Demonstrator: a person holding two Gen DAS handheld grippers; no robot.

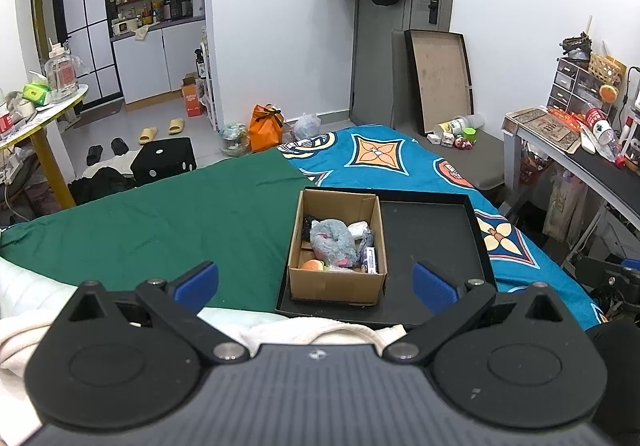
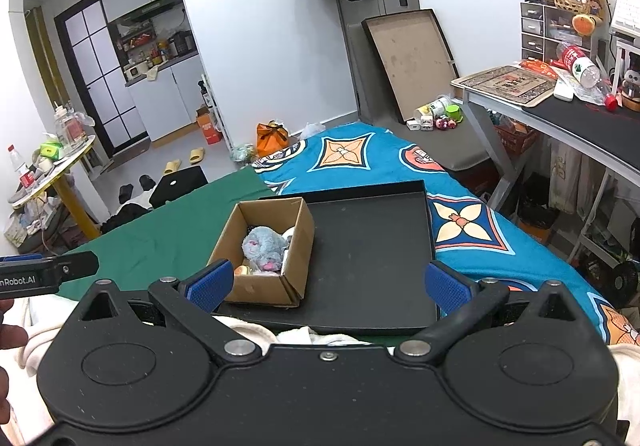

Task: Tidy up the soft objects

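On the bed, inside the left end of a shallow black tray (image 1: 432,230), sits an open cardboard box (image 1: 338,288) packed with soft things. A grey plush toy (image 1: 332,240) lies on top, its long axis running from the near wall of the box toward the far wall, with a patch of pink at the near end; which end is its head I cannot tell. Beside it are an orange ball-like piece (image 1: 313,265) in the near corner, a white bundle (image 1: 360,230) and a small printed packet (image 1: 371,260) against the right wall — more lies underneath, too buried to name. The box's long axis points away from the cameras, the same way as the toy. The right part of the tray is bare black.

The tray straddles a green sheet (image 1: 180,213) and a blue patterned cover (image 1: 384,161); a cream blanket (image 1: 312,330) bunches against its near edge. Both grippers hover short of that edge, the left gripper (image 1: 316,284) and the right gripper (image 2: 328,286) each with blue-padded fingers spread wide and holding nothing. Nothing stands between them and the box.

Beyond the bed: an orange bag (image 1: 266,127) on the floor, yellow slippers (image 1: 160,129), a cluttered desk (image 2: 580,113) at right.
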